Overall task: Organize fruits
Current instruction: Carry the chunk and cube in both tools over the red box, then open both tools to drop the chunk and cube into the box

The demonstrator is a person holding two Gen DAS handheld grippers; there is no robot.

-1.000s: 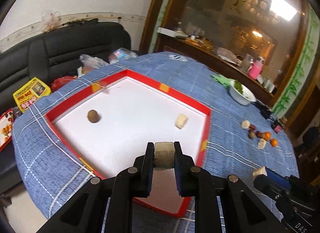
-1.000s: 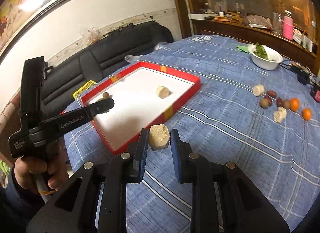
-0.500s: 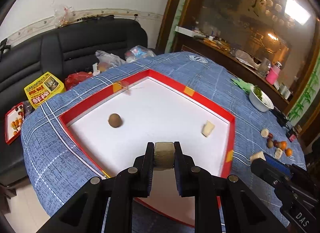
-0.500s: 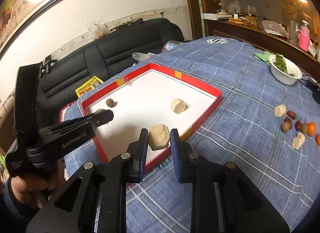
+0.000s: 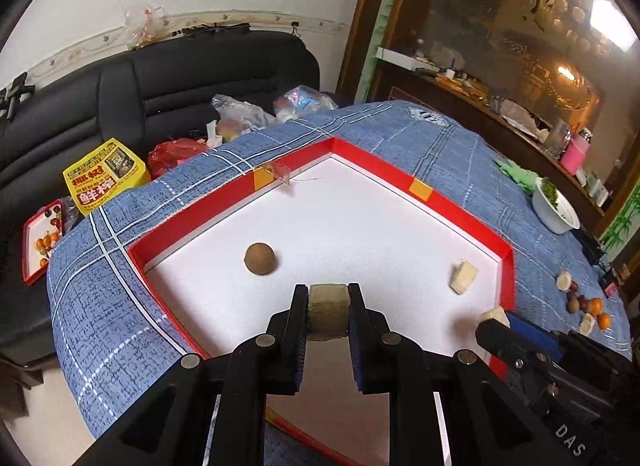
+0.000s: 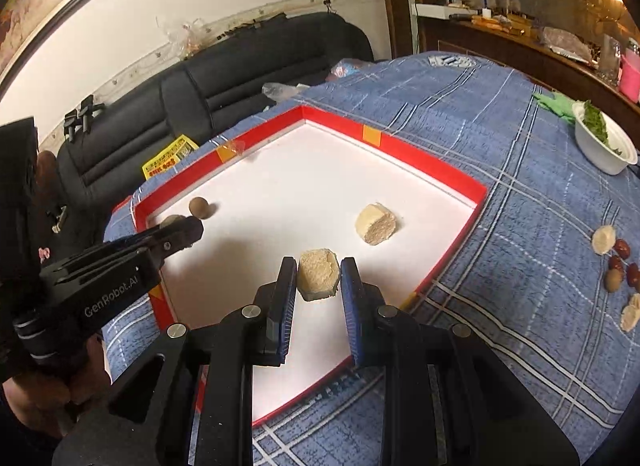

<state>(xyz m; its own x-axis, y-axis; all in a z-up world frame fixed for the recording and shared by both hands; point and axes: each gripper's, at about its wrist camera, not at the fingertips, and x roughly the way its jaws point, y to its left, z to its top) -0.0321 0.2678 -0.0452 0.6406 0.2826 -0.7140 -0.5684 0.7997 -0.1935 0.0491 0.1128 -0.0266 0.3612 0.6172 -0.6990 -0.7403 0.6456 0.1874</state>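
Observation:
A red-rimmed white tray lies on the blue plaid table. In it are a round brown fruit and a pale cut fruit chunk. My left gripper is shut on a tan cylindrical fruit piece, held over the tray's near side. My right gripper is shut on a pale cut fruit piece above the tray floor; its tip also shows in the left wrist view. The left gripper's tip shows in the right wrist view.
Several loose fruits lie on the cloth to the right. A white bowl of greens stands at the far right. A black sofa with bags and a yellow packet sits beyond the table edge.
Both grippers have moved forward and left from the table cloth to over the tray, each still holding its fruit piece.

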